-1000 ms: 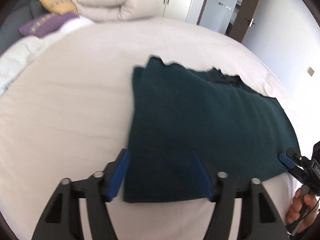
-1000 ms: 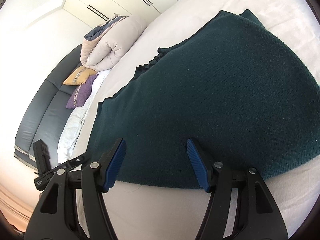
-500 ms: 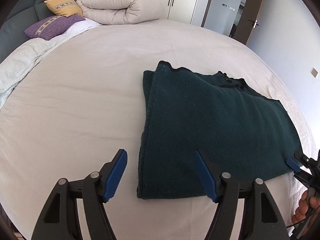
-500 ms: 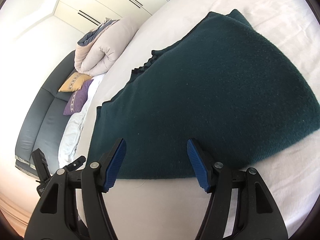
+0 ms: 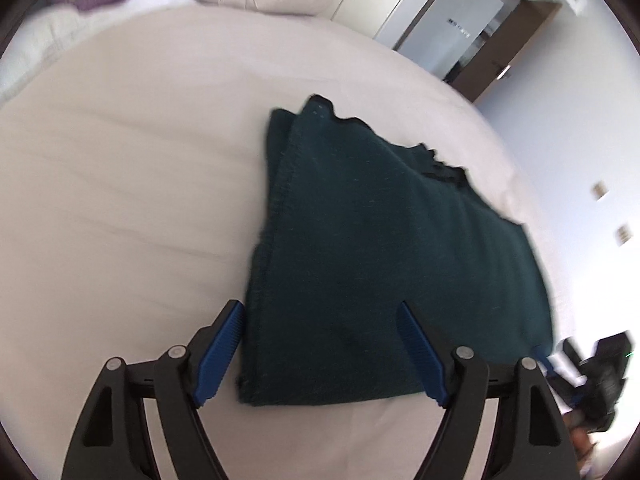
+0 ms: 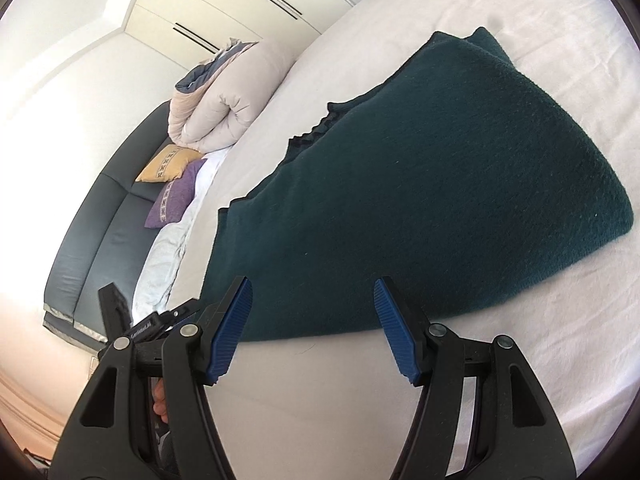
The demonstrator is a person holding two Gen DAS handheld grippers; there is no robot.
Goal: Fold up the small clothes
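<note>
Bright, even daylight fills both my views. The left wrist view is smeared by motion blur, worst toward its rim, and my right tongs (image 5: 576, 372) blur there. The right wrist view is sharp, with the wall (image 6: 60, 128) washed out left of my tongs. Fisheye bending curves the bed (image 6: 360, 400) edges.

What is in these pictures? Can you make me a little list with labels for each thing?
place: a bed with a pale sheet
clothing: a dark green garment, folded flat on the sheet
left hand-held gripper: open, jaws have just been opening, astride the garment's near left corner, not pinching it
right hand-held gripper: open, over the garment's near edge
at the far end: a rolled duvet, a yellow cushion, a purple cushion
</note>
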